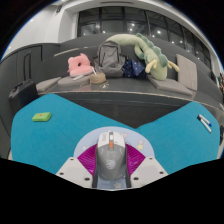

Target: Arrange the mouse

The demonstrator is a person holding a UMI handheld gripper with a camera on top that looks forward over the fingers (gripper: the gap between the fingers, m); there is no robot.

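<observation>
The grey mouse (110, 158) sits between the fingers of the gripper (111, 160), both magenta pads (90, 157) pressing its sides, clamped on it just above the blue mat (60, 130). A green block (41, 117) lies on the mat far left, a pen (204, 122) at its right edge. Beyond, the table (60, 92) holds a pink toy (77, 65) and a plush (135, 48)

Blue tabletop (70, 125), grey sofa (60, 82) beyond, dark windows (120, 22) behind.
</observation>
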